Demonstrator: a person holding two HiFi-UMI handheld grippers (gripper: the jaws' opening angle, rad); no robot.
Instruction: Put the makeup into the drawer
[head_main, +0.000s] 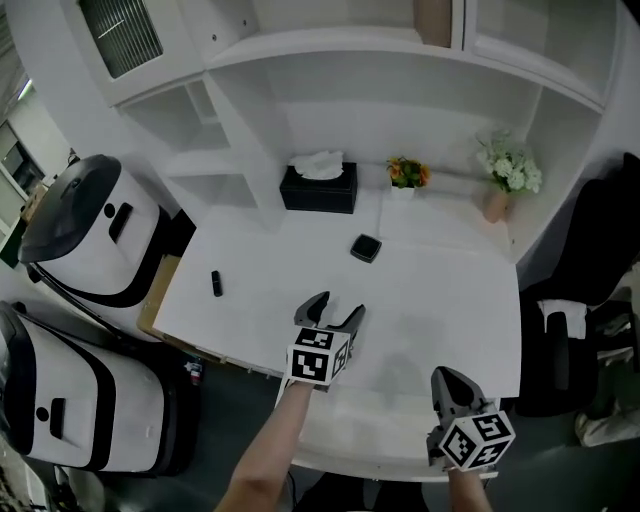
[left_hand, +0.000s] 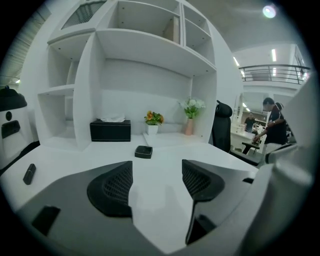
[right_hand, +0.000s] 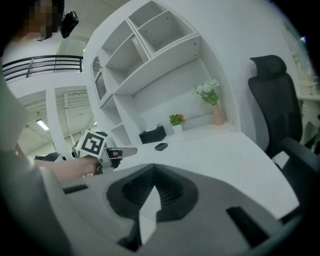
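Observation:
A black square compact (head_main: 366, 248) lies on the white desk (head_main: 440, 290) towards the back middle; it also shows in the left gripper view (left_hand: 143, 151) and the right gripper view (right_hand: 161, 146). A small black tube (head_main: 216, 283) lies near the desk's left edge (left_hand: 29, 173). My left gripper (head_main: 340, 306) hovers over the desk's front middle and points at the compact, well short of it. Its jaws stand open with nothing between them (left_hand: 156, 172). My right gripper (head_main: 447, 380) is at the front right, its jaws shut and empty (right_hand: 152, 172). No drawer is in view.
A black tissue box (head_main: 319, 187), a small pot of orange flowers (head_main: 406, 175) and a vase of white flowers (head_main: 505, 175) stand along the back under white shelves. A black office chair (head_main: 590, 290) is at the right. White-and-black machines (head_main: 90, 235) stand left.

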